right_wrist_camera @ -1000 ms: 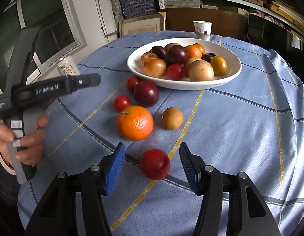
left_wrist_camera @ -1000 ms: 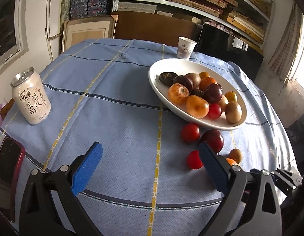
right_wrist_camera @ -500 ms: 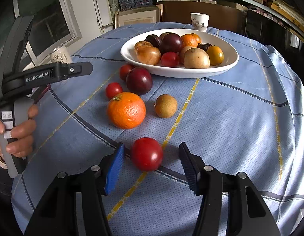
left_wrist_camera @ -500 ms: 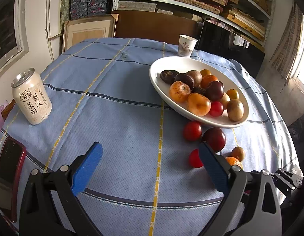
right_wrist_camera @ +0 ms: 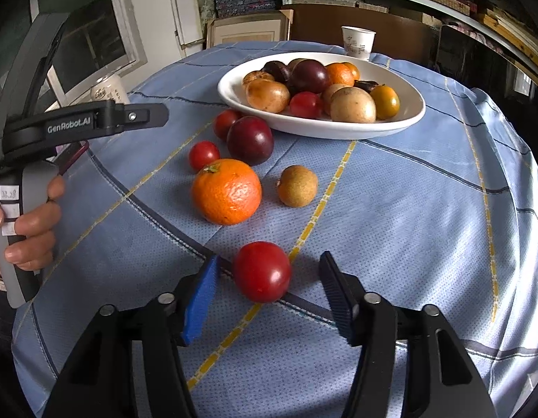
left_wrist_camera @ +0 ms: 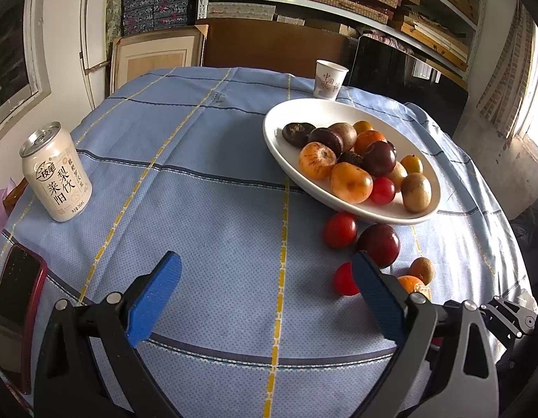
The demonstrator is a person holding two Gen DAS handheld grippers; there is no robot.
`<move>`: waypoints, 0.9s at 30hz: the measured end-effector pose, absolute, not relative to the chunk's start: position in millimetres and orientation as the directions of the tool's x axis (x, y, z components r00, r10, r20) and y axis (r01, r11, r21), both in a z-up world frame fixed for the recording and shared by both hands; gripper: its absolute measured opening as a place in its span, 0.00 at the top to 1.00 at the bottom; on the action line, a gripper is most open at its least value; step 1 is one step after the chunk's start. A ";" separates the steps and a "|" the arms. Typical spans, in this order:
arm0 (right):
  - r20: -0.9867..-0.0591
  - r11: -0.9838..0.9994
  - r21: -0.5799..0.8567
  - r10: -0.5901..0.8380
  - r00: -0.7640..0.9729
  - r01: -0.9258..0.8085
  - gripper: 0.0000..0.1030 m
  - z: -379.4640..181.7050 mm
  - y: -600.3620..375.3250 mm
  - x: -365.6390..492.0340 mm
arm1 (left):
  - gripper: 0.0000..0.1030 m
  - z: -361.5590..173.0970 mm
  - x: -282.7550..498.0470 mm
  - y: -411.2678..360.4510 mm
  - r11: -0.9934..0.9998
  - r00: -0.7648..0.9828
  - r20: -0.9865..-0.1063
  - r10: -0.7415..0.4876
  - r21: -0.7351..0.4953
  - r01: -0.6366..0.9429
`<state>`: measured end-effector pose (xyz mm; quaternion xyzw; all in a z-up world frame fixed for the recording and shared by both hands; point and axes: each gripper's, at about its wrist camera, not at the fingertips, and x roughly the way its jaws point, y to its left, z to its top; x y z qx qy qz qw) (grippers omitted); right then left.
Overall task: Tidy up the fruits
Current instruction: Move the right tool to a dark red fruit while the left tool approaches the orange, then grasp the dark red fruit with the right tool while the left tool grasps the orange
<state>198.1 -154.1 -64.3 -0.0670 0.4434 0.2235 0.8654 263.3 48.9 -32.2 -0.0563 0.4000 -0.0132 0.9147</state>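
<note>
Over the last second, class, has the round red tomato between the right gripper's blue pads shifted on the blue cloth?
No: the red tomato stays beside the yellow stripe; the right gripper closed in around it.

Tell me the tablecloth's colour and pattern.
The tablecloth is light blue with yellow and dark blue stripes; the left wrist view shows it best.

1. The left wrist view looked steeply down from low over the tablecloth (left_wrist_camera: 216,209), facing the plate (left_wrist_camera: 279,139).
2. The right wrist view faced likewise, nearer the loose orange (right_wrist_camera: 226,191).
3. Both shared plate, cup (right_wrist_camera: 358,42) and loose fruit.
</note>
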 end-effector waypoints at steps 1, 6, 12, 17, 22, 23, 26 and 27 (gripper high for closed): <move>-0.799 0.890 0.075 0.323 0.507 -0.450 0.37 -64.5 -152.9 197.7 | 0.07 -32.2 263.4 48.8 0.993 0.680 -0.730 -0.069 -0.113 -0.021; -0.801 0.891 0.071 0.319 0.506 -0.449 0.38 -64.5 -152.4 198.8 | 0.07 -32.6 263.7 48.6 0.993 0.679 -0.730 -0.069 -0.114 -0.021; -0.799 0.884 0.022 0.296 0.523 -0.467 0.65 -62.8 -148.7 193.3 | 0.07 -34.4 264.5 49.7 0.993 0.678 -0.732 -0.063 -0.114 -0.031; -0.787 0.881 0.086 0.347 0.511 -0.466 0.71 -59.1 -158.1 194.6 | 0.07 -34.0 265.0 49.8 0.993 0.682 -0.729 -0.058 -0.109 -0.032; -0.739 0.929 0.192 0.350 0.576 -0.318 0.71 -48.6 -192.5 209.5 | 0.07 -29.4 253.9 27.1 0.992 0.688 -0.714 -0.128 -0.094 0.088; -0.738 0.936 0.200 0.338 0.584 -0.290 0.71 -48.6 -197.7 211.9 | 0.07 -28.9 251.2 21.0 0.989 0.687 -0.712 -0.148 -0.091 0.118; -0.748 0.947 0.217 0.318 0.583 -0.239 0.71 -52.0 -206.0 215.8 | 0.22 -28.5 237.9 -4.3 0.967 0.683 -0.697 -0.220 -0.066 0.244; -0.752 0.946 0.226 0.320 0.576 -0.230 0.71 -53.8 -208.6 216.6 | 0.27 -29.2 234.9 -10.8 0.958 0.675 -0.697 -0.241 -0.059 0.280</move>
